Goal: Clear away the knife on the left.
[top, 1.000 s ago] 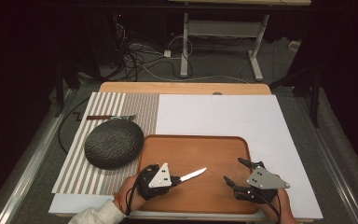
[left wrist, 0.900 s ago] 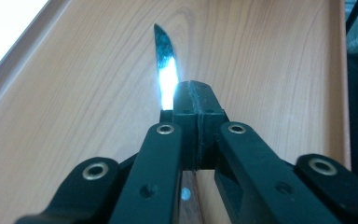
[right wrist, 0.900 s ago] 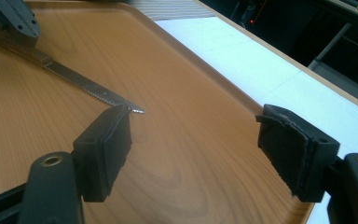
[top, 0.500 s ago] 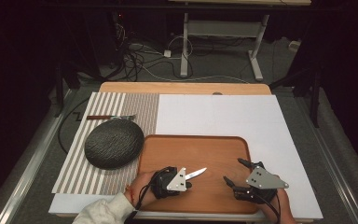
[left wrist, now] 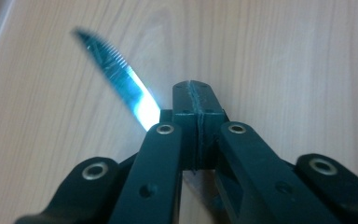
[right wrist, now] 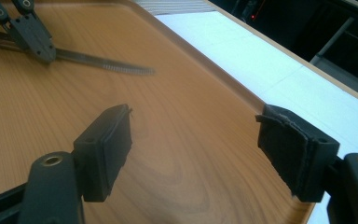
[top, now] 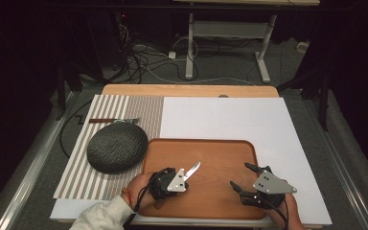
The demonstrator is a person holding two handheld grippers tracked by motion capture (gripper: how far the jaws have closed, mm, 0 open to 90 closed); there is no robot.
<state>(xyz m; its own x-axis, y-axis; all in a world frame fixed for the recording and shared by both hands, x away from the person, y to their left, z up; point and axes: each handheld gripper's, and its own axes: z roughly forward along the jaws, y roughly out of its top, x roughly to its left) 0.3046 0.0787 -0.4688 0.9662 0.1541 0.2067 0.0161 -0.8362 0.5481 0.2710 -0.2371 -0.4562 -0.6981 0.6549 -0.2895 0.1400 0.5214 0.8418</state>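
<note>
High view, knife: the left gripper [top: 184,176] is clamped on a serrated knife [top: 192,169] over the wooden tray [top: 220,201], blade pointing up and to the right, away from the person.
High view, right gripper: the right gripper [top: 239,178] rests at the tray's near right corner, jaws spread wide, nothing between them, well apart from the knife.
High view, surroundings: a dark textured plate [top: 117,147] lies on the striped placemat [top: 124,108] just left of the tray; beyond it a brown-handled utensil [top: 111,120]; a white sheet [top: 230,117] lies under the tray.
Left gripper view: jaws pressed together, the blade [left wrist: 116,72] slanting out to their upper left, teeth on its edge plain, above bare tray wood [left wrist: 284,60].
Right gripper view: pads [right wrist: 114,140] stand far apart over the tray [right wrist: 177,154]; farther off the left gripper [right wrist: 37,44] holds the knife [right wrist: 107,63], blade level just above the wood; the tray's raised rim meets the white sheet [right wrist: 242,51].
</note>
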